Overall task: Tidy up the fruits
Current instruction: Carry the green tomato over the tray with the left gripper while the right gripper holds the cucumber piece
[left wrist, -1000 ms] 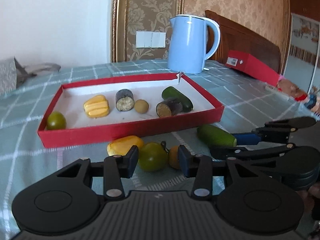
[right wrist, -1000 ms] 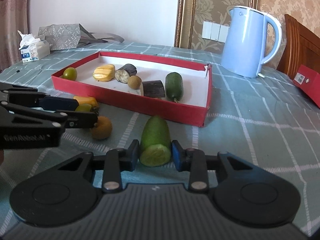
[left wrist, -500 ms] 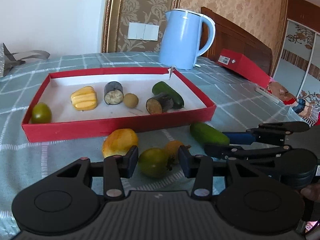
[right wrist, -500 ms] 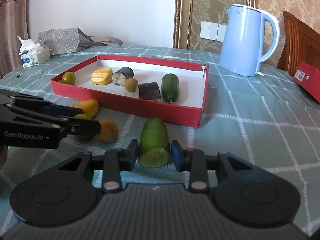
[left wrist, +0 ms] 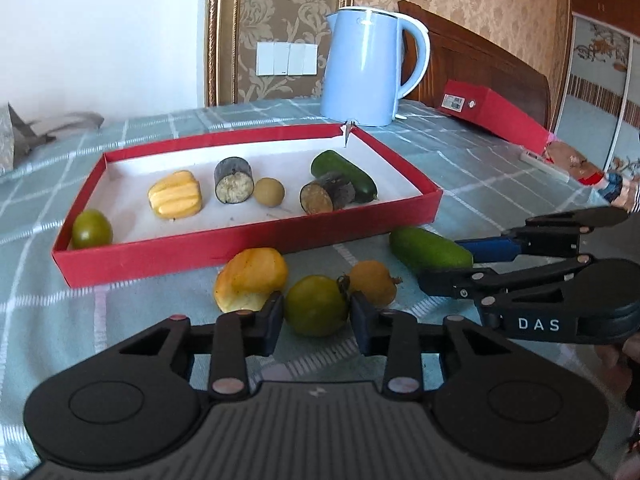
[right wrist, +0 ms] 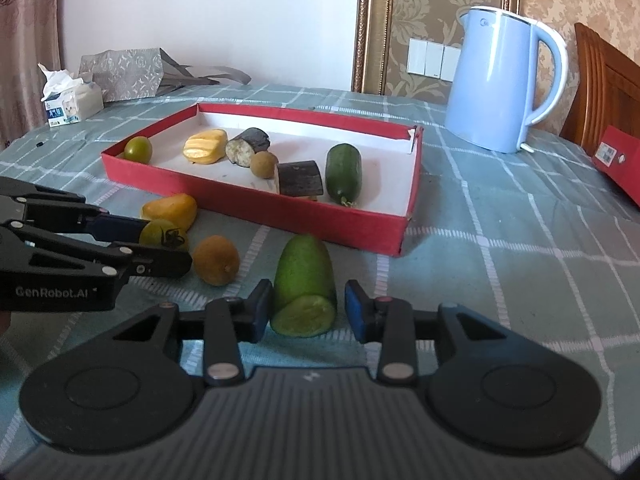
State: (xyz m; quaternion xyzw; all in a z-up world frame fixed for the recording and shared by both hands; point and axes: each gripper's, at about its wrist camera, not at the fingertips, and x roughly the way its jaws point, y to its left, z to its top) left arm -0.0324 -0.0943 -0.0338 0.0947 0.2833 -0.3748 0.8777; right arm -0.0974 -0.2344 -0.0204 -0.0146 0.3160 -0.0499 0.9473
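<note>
Worktop (right wrist: 500, 240) carries red tray (left wrist: 248, 240), 6 pieces already inside as the sorting spot. Left claw (left wrist: 316, 314) just closed, pinching green tomato (left wrist: 316, 310) in front of it. Right claw (right wrist: 304, 310) easing apart, straddling cut cucumber half (right wrist: 305, 284), right pad clear.

A pale blue plastic kettle (right wrist: 502, 84) at one o'clock; shallow red cardboard tray (right wrist: 256, 210), white inside; teal white-checked tablecloth (right wrist: 500, 240).

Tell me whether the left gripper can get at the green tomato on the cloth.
Probably yes: the left gripper already has the green tomato between its pads, which have just closed onto it; nothing blocks it.
</note>
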